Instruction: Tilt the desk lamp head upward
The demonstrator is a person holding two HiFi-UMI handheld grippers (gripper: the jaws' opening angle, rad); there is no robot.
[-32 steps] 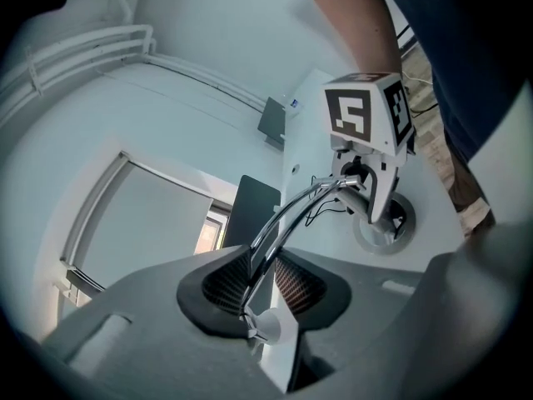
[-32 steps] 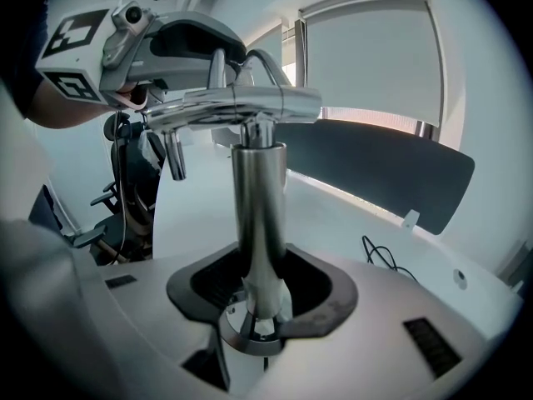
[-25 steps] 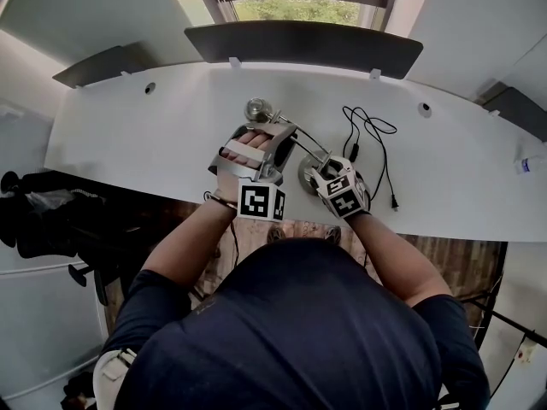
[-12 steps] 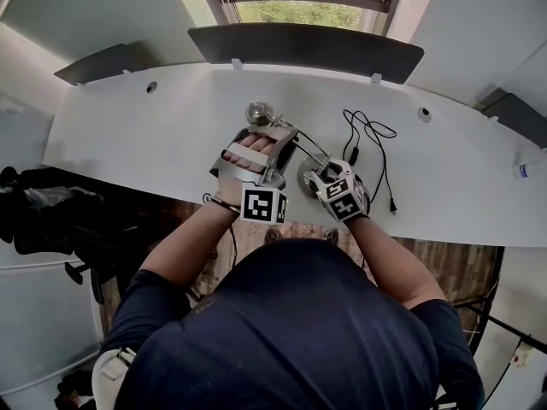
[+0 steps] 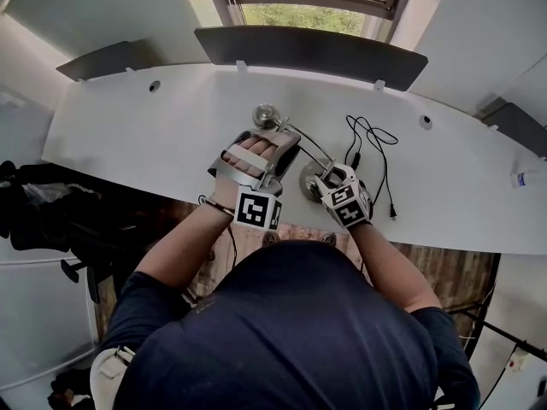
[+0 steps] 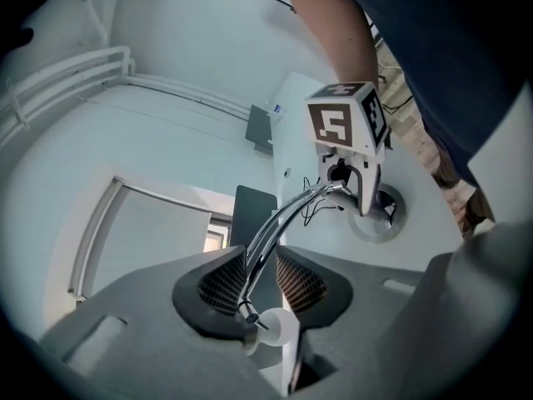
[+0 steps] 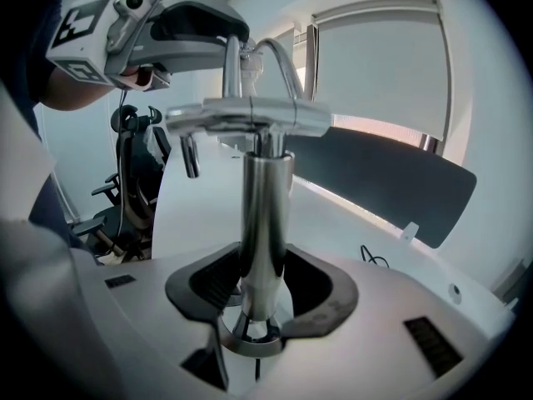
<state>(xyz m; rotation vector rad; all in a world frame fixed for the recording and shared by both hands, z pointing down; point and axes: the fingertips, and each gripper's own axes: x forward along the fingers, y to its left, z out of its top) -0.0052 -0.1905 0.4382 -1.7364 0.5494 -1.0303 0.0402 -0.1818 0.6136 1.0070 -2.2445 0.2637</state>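
Both bare forearms reach forward from dark blue sleeves, wrists close together; the grey left gripper with a black-and-white marker cube (image 5: 272,131) points slightly downward; its jaws have just been opening and stand apart, a thin chrome lamp arm (image 6: 271,227) running between them unclamped; the matching grey right gripper (image 5: 323,176), just beside it, tilts more steeply; its jaws have also just widened and loosely flank an upright chrome lamp post (image 7: 265,215).

A white desk (image 5: 154,135) bears the desk lamp (image 5: 264,115) and a black cable (image 5: 353,154).
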